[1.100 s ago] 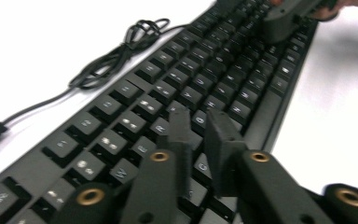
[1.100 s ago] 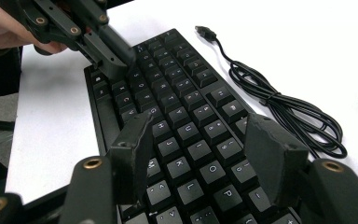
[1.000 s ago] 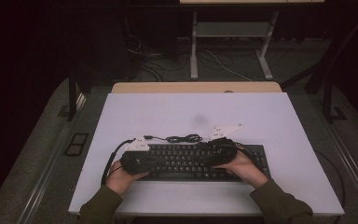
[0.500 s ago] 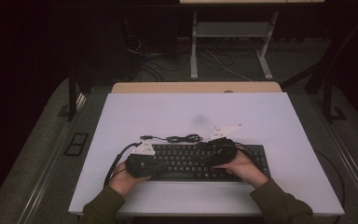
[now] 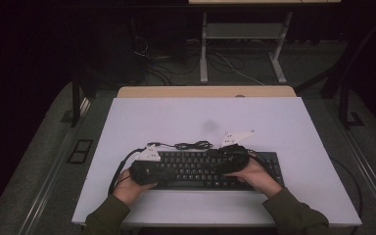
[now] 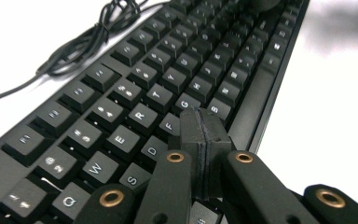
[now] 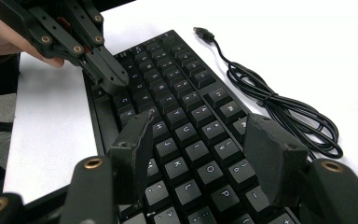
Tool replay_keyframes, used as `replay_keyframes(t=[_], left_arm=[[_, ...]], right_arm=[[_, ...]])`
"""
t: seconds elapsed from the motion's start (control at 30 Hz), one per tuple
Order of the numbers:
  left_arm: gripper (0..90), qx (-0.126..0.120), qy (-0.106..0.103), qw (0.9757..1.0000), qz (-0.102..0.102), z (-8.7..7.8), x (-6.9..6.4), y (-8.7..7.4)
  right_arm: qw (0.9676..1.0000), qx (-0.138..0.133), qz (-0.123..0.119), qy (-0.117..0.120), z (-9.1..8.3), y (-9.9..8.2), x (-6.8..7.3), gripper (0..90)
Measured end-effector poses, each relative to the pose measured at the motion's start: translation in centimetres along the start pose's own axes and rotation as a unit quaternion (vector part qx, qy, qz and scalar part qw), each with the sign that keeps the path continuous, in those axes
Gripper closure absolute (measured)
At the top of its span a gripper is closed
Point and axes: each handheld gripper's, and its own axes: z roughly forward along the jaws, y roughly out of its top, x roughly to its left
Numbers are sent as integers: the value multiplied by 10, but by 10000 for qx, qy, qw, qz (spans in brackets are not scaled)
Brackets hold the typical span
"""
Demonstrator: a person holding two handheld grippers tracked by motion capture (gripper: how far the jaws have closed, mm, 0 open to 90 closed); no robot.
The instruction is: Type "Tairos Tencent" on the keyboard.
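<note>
Above the black plastic keyboard (image 6: 135,100), nothing has moved: left gripper (image 6: 200,135) closed empty on keys, right gripper (image 7: 200,149) wide, typing pending.

The keyboard (image 5: 196,169) lies near the table's (image 5: 284,127) front edge, cable (image 5: 186,145) coiled behind it.

Your way across the worktop (image 5: 176,117) beyond the keyboard (image 5: 196,169) lay open, broad and bare to the far edge. Just behind the keyboard's back edge the coiled USB cable (image 5: 186,145) lay in the path. Over the keys, your left tongs (image 7: 114,81) and right tongs (image 7: 200,154) crowded each other, near together.
</note>
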Motion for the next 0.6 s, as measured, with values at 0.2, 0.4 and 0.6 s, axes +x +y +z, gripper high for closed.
replay_keyframes(t=[0.2, 0.4, 0.6], left_arm=[[870, -116, 34, 9999, -114, -5, 0, 3], [764, -212, 128, 9995, -192, -9, 1, 4], [652, -273, 224, 9991, -217, -11, 4, 5]], right_arm=[[10000, 8, -9, 9, 1, 0, 0, 414], [10000, 6, -9, 18, 1, 0, 0, 403], [10000, 0, -13, 18, 1, 0, 1, 398]])
